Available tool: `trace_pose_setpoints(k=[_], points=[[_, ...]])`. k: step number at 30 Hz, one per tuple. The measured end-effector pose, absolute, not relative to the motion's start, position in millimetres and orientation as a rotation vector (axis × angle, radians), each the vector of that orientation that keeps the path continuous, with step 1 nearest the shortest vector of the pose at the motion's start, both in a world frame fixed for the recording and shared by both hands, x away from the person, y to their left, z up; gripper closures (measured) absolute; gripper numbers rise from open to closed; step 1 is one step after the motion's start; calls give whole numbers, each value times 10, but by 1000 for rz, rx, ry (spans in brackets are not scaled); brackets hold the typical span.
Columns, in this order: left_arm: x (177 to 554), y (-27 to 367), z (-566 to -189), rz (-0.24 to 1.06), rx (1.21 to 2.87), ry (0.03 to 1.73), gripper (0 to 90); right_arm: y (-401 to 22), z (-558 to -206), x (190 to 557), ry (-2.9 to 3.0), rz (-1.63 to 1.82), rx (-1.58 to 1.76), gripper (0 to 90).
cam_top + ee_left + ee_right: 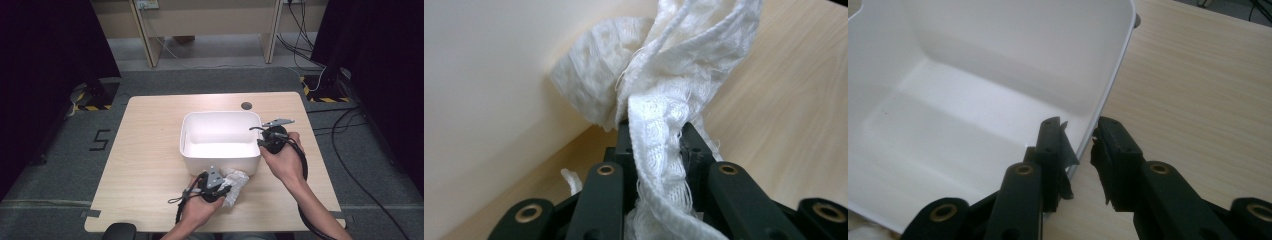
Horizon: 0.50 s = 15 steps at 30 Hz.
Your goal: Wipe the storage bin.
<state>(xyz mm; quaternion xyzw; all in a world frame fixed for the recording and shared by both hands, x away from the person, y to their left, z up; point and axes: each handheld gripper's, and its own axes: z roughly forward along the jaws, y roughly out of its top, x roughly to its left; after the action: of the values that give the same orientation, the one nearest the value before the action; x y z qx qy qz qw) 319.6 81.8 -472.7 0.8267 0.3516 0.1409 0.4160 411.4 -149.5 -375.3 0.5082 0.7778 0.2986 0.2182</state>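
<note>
Looking down from the high view, a white tub (220,137) is seen near the middle of the desk (150,150), and a crumpled white cloth (235,184) lies on the desk just beside the tub's near wall. The left tool (220,189) is held low at that cloth, with its jaws closed on the fabric, most likely so that the cloth can be lifted over the wall and dropped into the tub. The right tool (266,142) is set at the tub's right rim, which looks like a way of steadying the tub while the cloth is handled.

From the left gripper view, the cloth (659,100) is seen pinched between the narrow black jaws of the left tool (656,135), a thick fold running down between them and the rest bunched up ahead against the pale tub wall (484,100). The grip is taken on a fold rather than on the whole bundle, so loose ends are likely to trail.

From the right gripper view, the right tool (1080,142) is held with its jaws astride the tub's rim (1108,95), one inside the tub and one outside over the desk (1198,90). A gap is visible between the pads and the rim, so the wall is bracketed rather than clamped; nothing is held.
</note>
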Motion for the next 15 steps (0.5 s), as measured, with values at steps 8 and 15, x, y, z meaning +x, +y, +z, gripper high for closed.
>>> trace_pose_setpoints(k=[8, 15], points=[[3054, 1478, -4616, 412, 2020, 996, 755, -1500, -3733, 4123, 2151, 828, 1415, 741], [2964, 1923, -4571, 452, 1999, 1077, 755, -1520, -3726, 4153, 2162, 818, 1418, 764]])
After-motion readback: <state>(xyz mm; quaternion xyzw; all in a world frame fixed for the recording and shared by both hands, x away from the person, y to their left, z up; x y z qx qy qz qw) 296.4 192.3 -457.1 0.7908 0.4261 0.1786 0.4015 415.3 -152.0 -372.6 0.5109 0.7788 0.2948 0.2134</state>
